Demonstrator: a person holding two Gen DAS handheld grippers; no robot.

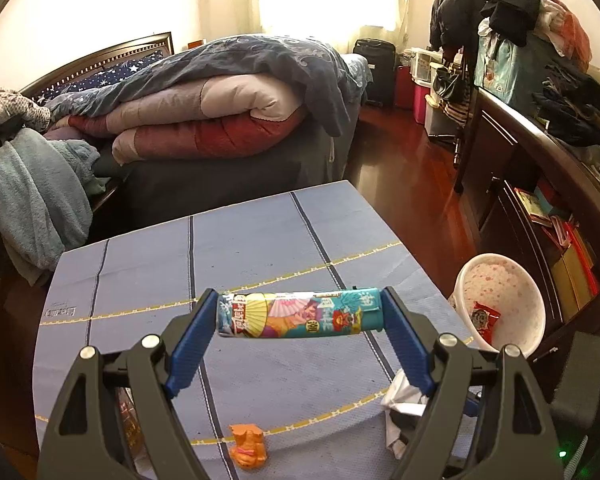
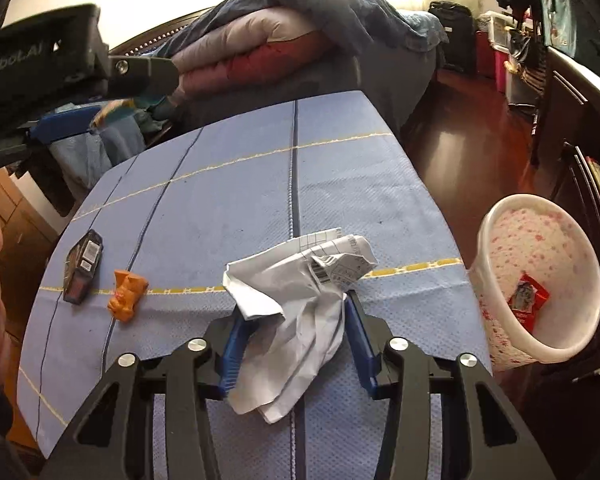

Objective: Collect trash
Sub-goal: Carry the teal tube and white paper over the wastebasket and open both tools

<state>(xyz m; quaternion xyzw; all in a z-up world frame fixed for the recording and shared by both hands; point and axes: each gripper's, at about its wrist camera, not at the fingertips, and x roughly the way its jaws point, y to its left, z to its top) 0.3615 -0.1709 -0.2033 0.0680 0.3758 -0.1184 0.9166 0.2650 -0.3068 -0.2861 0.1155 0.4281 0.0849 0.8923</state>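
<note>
My left gripper (image 1: 299, 314) is shut on a colourful teal snack tube (image 1: 298, 314), held crosswise above the blue tablecloth (image 1: 260, 240). My right gripper (image 2: 296, 312) is shut on a crumpled white paper (image 2: 300, 292) that rests on the cloth (image 2: 220, 200). An orange wrapper (image 1: 248, 446) lies near the front edge; it also shows in the right wrist view (image 2: 126, 294), beside a dark packet (image 2: 82, 266). A white bin with pink flecks (image 1: 538, 300) stands at the table's right, with a red wrapper (image 1: 485, 318) inside. The bin (image 2: 496, 216) and red wrapper (image 2: 528, 296) show in the right wrist view too.
A bed with piled quilts (image 1: 204, 96) stands behind the table. A dark wooden cabinet (image 1: 540, 184) with clothes on top runs along the right. Red-brown wood floor (image 1: 404, 168) lies between them. The left gripper's body (image 2: 60, 64) shows at upper left in the right wrist view.
</note>
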